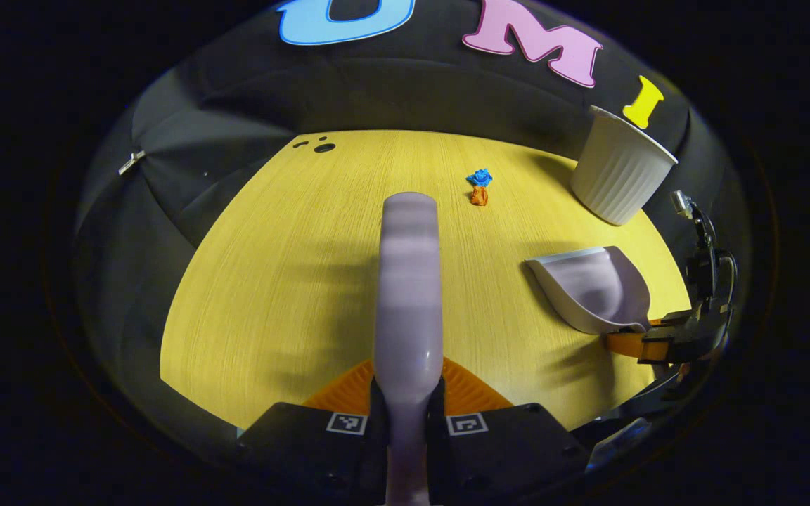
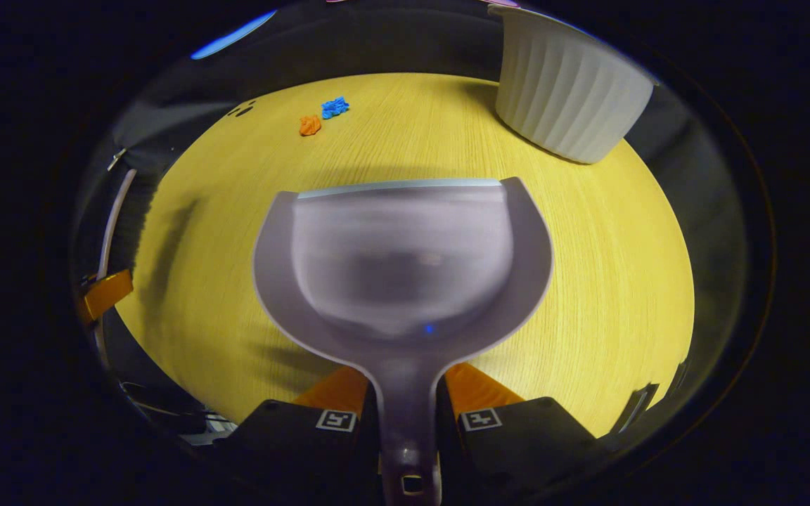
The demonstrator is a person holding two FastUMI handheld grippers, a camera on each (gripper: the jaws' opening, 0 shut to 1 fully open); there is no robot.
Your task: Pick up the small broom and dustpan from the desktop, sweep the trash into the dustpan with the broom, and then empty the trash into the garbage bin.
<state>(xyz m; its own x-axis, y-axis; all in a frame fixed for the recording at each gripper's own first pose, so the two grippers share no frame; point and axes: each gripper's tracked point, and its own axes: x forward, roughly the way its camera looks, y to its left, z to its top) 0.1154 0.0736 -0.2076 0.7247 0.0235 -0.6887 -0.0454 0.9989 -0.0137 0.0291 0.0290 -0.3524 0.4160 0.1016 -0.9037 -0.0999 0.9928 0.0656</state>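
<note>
Both claws loaded over the yellow wood-grain table (image 1: 271,281).
Left claw (image 1: 407,411) clamped on pale lilac plastic broom handle (image 1: 409,281); right claw (image 2: 407,414) clamped on matching lilac plastic dustpan (image 2: 405,260), crumpled blue and orange trash (image 2: 322,116) toward far edge.

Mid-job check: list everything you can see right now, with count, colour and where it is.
broom: one, pale lilac, held in the left gripper, reaching out over the table.
dustpan: one, pale lilac, handle in the right gripper, out over the table.
trash: two crumpled scraps, one blue, one orange, side by side at the table's far end.
garbage bin: one, white, ribbed, far right on the table.
table: one, yellow wood grain.
left gripper: jaws shut on the broom.
right gripper: jaws shut on the dustpan handle.
</note>
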